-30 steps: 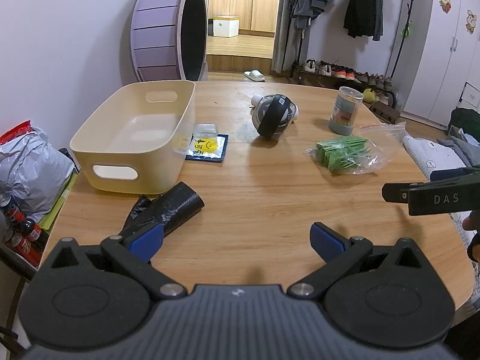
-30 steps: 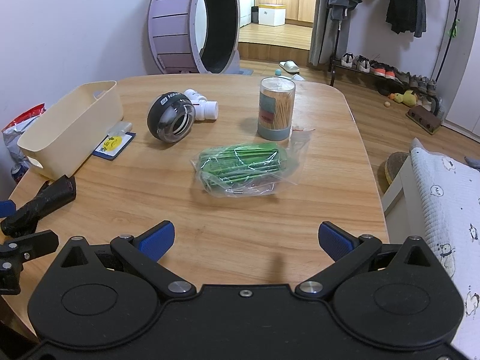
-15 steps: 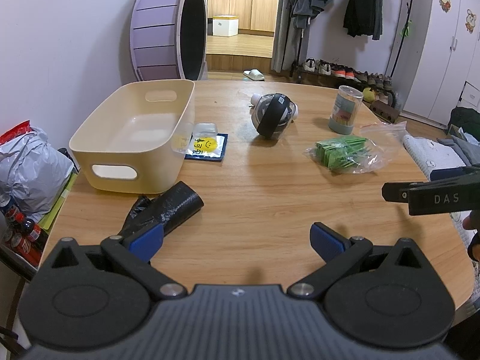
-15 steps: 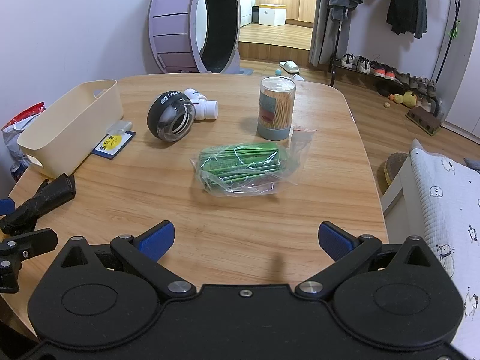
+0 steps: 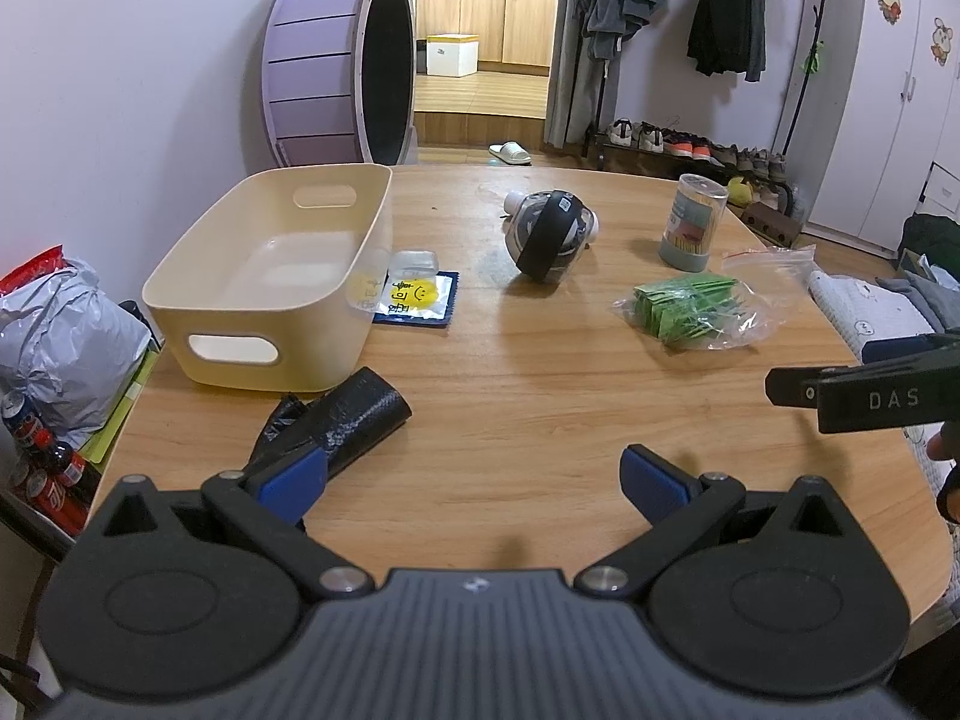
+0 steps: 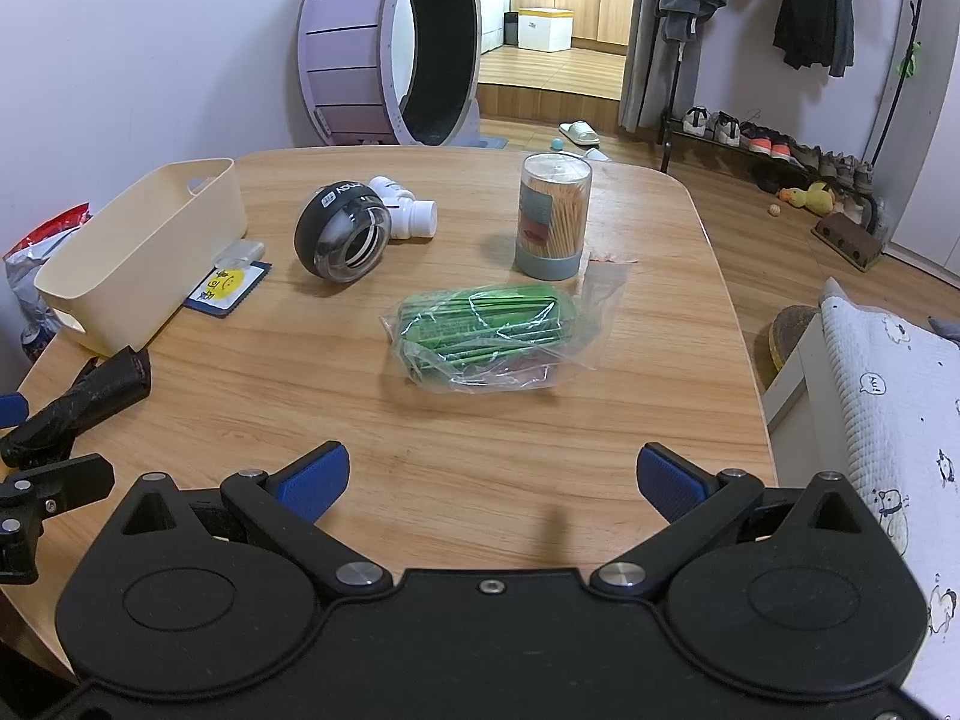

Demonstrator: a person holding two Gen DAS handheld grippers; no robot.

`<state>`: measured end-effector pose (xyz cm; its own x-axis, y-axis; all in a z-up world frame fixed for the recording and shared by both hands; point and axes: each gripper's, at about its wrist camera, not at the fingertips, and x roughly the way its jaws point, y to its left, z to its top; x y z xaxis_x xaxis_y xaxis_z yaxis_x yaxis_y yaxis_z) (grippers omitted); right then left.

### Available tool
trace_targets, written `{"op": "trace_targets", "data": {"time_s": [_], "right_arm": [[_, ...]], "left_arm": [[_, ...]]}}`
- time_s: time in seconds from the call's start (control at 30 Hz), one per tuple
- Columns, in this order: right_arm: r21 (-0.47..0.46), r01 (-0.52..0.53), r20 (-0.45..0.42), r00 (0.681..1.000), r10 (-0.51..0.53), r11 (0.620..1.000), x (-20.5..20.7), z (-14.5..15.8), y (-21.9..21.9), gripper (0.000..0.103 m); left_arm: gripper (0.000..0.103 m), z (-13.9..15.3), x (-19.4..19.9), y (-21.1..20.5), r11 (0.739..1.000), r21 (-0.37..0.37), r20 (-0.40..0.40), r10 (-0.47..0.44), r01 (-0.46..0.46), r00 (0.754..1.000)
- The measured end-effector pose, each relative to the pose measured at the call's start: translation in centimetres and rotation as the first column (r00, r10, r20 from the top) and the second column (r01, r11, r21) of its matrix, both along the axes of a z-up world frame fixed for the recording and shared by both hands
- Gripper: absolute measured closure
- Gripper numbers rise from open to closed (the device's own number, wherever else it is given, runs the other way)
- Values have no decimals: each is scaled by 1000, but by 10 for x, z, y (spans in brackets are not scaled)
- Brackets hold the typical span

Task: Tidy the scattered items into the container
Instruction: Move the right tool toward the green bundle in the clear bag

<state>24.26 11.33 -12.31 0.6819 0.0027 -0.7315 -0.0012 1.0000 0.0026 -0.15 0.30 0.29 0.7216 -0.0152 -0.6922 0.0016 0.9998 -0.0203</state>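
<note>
A cream plastic bin [image 5: 270, 264] [image 6: 138, 252] stands empty at the table's left. A black bag roll [image 5: 348, 414] [image 6: 90, 396] lies before it, just ahead of my left gripper's left fingertip. My left gripper [image 5: 474, 477] is open with nothing between its fingers. Scattered further on are a black gyro ball [image 5: 549, 234] [image 6: 345, 237], a white pipe fitting [image 6: 405, 210], a toothpick jar [image 5: 690, 222] [image 6: 552, 216], a clear bag of green sticks [image 5: 690, 312] [image 6: 486, 330] and a blue sachet with a yellow smiley [image 5: 414, 297] [image 6: 225, 288]. My right gripper [image 6: 489, 480] is open and empty, short of the green bag.
A small clear box [image 5: 414, 261] rests against the bin. A crumpled silver bag [image 5: 54, 336] and cola bottles [image 5: 36, 468] sit off the table's left edge. A purple wheel [image 5: 342, 60] stands behind the table; a bed [image 6: 882, 420] lies to the right.
</note>
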Motion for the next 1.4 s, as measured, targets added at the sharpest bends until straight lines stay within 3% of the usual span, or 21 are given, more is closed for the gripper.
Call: {"op": "trace_targets", "data": {"time_s": [0.8, 0.97, 1.13, 1.4], "right_arm": [[13, 22, 28, 999, -22, 1000, 0, -2, -7, 0], [2, 15, 54, 998, -15, 1000, 3, -4, -13, 0], [75, 9, 100, 995, -16, 997, 3, -2, -29, 0], [163, 53, 100, 992, -70, 985, 26, 6, -57, 0]], "left_arm": [[0, -1, 2, -1, 999, -25, 4, -40, 40, 999], [0, 0, 1, -1, 998, -28, 58, -59, 61, 997], [0, 1, 2, 0, 996, -38, 99, -79, 83, 992], [2, -1, 7, 1, 992, -75, 137, -93, 104, 986]]}}
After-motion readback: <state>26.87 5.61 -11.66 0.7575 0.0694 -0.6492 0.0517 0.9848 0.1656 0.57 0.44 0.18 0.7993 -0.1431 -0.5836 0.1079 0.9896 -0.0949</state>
